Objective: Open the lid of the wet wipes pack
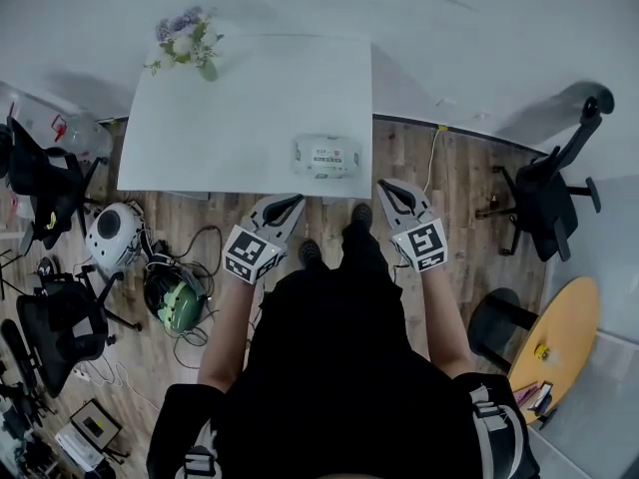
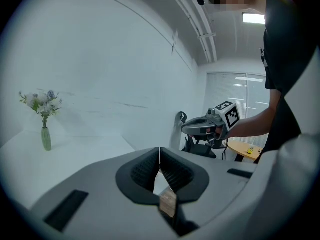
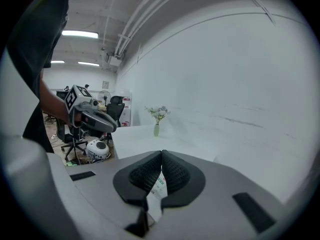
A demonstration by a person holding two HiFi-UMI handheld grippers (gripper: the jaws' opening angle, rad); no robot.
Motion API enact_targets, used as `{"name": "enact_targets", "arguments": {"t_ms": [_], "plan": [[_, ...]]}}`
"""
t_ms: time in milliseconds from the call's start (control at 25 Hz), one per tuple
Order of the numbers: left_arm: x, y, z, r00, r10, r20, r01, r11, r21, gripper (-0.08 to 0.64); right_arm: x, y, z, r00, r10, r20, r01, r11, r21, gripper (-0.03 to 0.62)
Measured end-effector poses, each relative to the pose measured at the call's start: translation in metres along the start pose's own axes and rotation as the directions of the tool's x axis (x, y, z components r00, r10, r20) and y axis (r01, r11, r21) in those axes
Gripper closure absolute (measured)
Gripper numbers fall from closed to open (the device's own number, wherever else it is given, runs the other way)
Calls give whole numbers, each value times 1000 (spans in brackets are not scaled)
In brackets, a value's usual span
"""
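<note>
The wet wipes pack lies flat on the white table, near its front edge and toward the right corner, with its label up. Both grippers hover off the table's front edge, short of the pack and apart from it. My left gripper is to the pack's lower left, its jaws shut with nothing between them. To the lower right, my right gripper is also shut and empty. In the right gripper view a strip of the pack shows below the jaws.
A vase of flowers stands at the table's far left corner. Office chairs flank the table. A white appliance and cables lie on the wooden floor at the left. A round yellow table is at the right.
</note>
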State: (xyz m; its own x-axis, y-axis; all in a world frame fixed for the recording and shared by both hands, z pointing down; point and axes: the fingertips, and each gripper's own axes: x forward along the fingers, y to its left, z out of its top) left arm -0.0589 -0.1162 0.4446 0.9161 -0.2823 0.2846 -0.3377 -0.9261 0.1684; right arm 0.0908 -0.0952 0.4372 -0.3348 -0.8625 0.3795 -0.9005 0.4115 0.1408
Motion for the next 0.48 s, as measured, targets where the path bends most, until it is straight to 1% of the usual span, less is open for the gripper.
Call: {"name": "enact_targets", "arguments": {"t_ms": [120, 320, 480], "plan": [[4, 9, 3, 1000, 2, -3, -1, 1000, 5, 537, 12, 3, 10, 1000, 28, 11, -28, 1000, -10, 575], [15, 19, 2, 1000, 16, -12, -16, 1000, 0, 537, 26, 13, 14, 989, 141, 46, -141, 990, -19, 574], [29, 28, 3, 1000, 13, -18, -13, 1000, -2, 537, 44, 14, 10, 983, 185, 22, -183, 981, -68, 565]]}}
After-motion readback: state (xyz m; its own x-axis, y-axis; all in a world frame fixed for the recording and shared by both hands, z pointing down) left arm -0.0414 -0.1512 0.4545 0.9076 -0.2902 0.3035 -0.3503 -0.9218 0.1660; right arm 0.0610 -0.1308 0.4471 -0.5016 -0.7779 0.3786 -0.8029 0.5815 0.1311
